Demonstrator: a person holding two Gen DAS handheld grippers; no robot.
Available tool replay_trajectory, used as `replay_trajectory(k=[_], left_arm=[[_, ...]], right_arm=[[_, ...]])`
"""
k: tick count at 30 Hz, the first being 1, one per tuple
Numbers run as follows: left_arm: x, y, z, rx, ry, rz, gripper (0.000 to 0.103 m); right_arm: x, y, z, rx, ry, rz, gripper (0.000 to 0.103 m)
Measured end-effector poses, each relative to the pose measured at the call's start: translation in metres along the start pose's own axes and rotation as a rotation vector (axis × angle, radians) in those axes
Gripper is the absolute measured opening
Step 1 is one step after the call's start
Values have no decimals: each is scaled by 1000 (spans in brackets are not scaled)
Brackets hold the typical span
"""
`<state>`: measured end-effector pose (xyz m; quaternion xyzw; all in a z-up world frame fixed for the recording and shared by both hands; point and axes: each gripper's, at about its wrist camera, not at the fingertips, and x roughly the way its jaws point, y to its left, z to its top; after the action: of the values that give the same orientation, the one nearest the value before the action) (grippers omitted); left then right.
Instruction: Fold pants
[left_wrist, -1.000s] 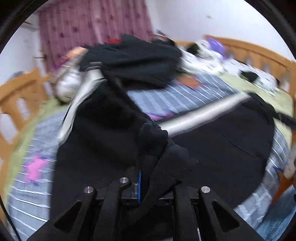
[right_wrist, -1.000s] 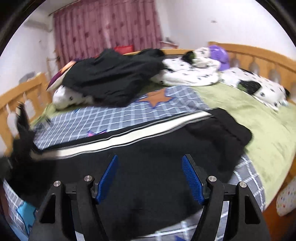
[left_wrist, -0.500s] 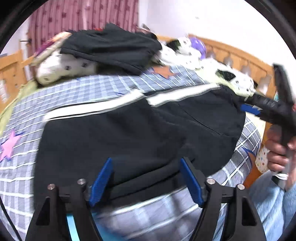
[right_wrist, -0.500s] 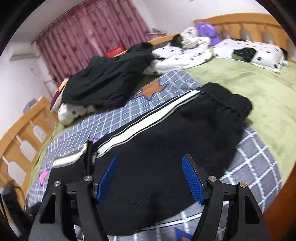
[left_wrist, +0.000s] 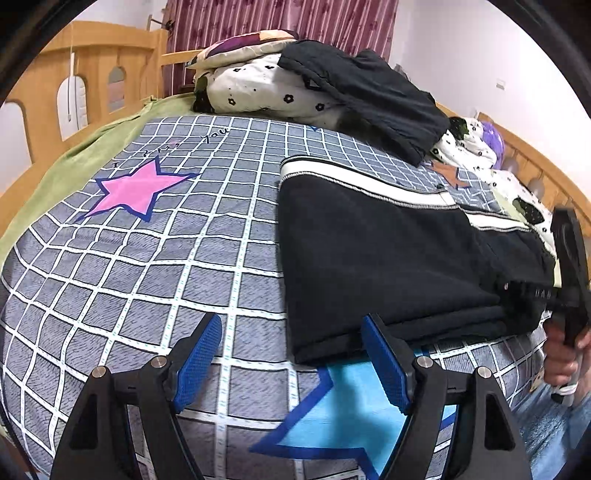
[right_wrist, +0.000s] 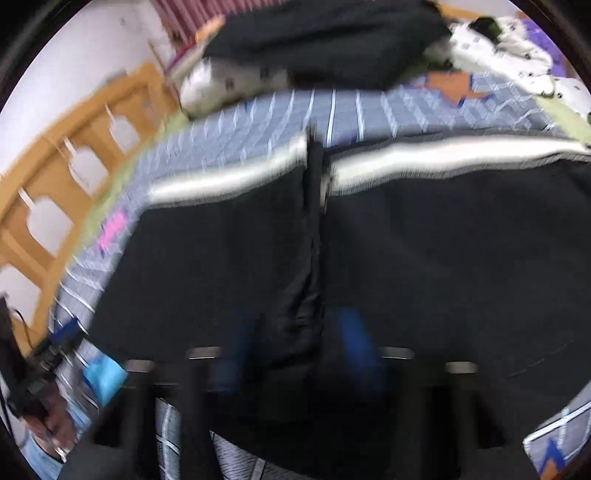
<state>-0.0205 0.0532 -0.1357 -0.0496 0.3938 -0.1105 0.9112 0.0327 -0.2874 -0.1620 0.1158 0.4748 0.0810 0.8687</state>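
Observation:
Black pants (left_wrist: 388, 251) with a white side stripe lie folded over on the checked bedspread (left_wrist: 147, 266), to the right in the left wrist view. My left gripper (left_wrist: 291, 354) is open and empty at the pants' near left corner. My right gripper shows at the far right of that view (left_wrist: 569, 266), low at the pants' right end. The right wrist view is blurred: the pants (right_wrist: 424, 258) fill it, and my right gripper (right_wrist: 295, 343) has its blue pads apart around a raised ridge of black cloth.
A heap of dark clothes (left_wrist: 369, 92) and spotted white bedding (left_wrist: 266, 88) lies at the back of the bed. A wooden bed rail (left_wrist: 74, 74) runs along the left. More spotted bedding (left_wrist: 465, 147) sits at the far right.
My left gripper let go of the pants leg after laying it over, then drew back to the left corner. My right gripper moved low into the pants and its view blurred.

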Motion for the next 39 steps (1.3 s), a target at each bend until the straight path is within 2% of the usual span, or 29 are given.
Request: replay_trajectory(k=[1,4,6,7,8,10,11,13,15,16,18,22,23,24,26,28,29,32,36,39], left_arm=[[-3,1,2,-4,-10,-11,76],[-8,1,14,7,-49,-34,76],[-2,-2,23,12,-58,-40,76],[7,-4,27,14,-38,-33,76],[18,-6,28,20,2,-14,76],[49,-12,20,43,132,29,77],[63,-13,12,59,180,27,79],[58,-15,7,87,113,28,80],[55,-13,10,74,112,11,79],[54,-10,14,44,113,-6,79],[55,-5,20,5,115,-26,79],[52,-1,30,2,96,-22,77],[52,0,33,9,98,-25,77],[53,0,36,17,101,-27,77],[56,0,42,32,102,-32,77],[61,0,52,51,100,-42,77],[62,0,56,56,101,-51,77],[73,1,68,59,108,-84,77],[92,13,82,-1,139,-134,76],[112,28,89,-95,187,-188,76]], right_arm=[[0,2,-3,-21,7,5,24],[-30,-5,-13,-7,-87,89,22],[-25,-2,-23,-30,-63,49,22],[-14,1,-31,-56,-31,4,22],[-8,7,-36,-90,-36,-34,22],[-14,16,-37,-150,-71,-78,24],[-18,18,-36,-158,-84,-81,25],[-28,14,-37,-129,-125,-68,31],[-35,11,-39,-103,-163,-75,40],[-33,11,-39,-105,-154,-95,45],[-19,10,-40,-136,-90,-131,48],[-38,3,-38,-148,-132,-78,49],[-51,-4,-37,-123,-168,-63,49],[-65,-13,-34,-99,-211,-85,52],[-95,-39,-26,-49,-292,-197,68],[-120,-69,-20,-2,-354,-331,72],[-132,-89,-17,30,-380,-395,78],[-149,-149,-12,148,-384,-502,80],[-142,-217,-12,275,-333,-541,80],[-126,-250,-12,355,-308,-470,80]])
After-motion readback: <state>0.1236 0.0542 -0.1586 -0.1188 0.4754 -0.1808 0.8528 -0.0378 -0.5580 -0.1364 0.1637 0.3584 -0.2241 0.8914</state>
